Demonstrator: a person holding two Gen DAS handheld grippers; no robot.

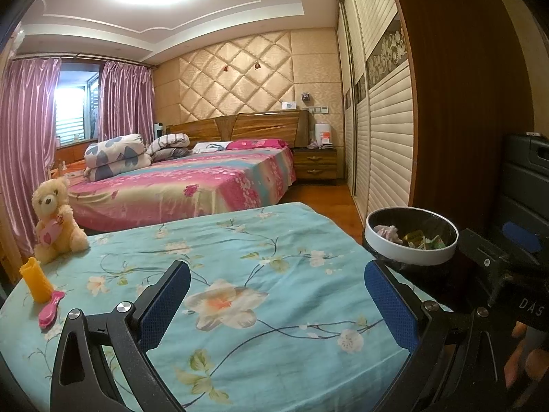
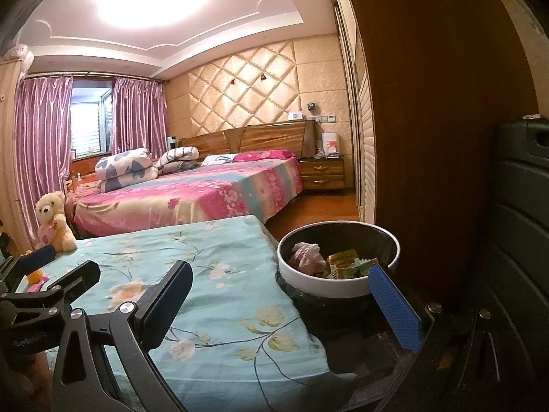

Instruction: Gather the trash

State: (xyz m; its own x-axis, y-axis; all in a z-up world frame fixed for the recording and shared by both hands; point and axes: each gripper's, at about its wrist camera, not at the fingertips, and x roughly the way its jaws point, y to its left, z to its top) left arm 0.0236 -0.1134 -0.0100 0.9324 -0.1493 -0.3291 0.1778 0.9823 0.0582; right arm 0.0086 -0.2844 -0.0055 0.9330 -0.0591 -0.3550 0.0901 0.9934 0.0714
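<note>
A round trash bin with a white rim (image 1: pixel 408 257) (image 2: pixel 308 283) and a black liner stands off the right edge of the table. Inside lie a crumpled pinkish tissue (image 2: pixel 305 255) (image 1: pixel 387 232) and yellow-green wrappers (image 2: pixel 346 265) (image 1: pixel 422 240). My left gripper (image 1: pixel 278 298) is open over the turquoise floral tablecloth (image 1: pixel 240 247), holding nothing. My right gripper (image 2: pixel 281 305) is open too and empty. It straddles the table's right edge, and its blue right pad (image 2: pixel 394 309) overlaps the bin's near rim. The left gripper (image 2: pixel 56 266) shows at the far left of the right wrist view.
A cream teddy bear (image 1: pixel 56 219), a yellow ribbed cup (image 1: pixel 36 279) and a pink brush (image 1: pixel 51 310) sit on the table's left side. A bed (image 1: pixel 192 182) lies beyond, a wardrobe (image 1: pixel 381 137) on the right, and a black case (image 2: pixel 521 223) behind the bin.
</note>
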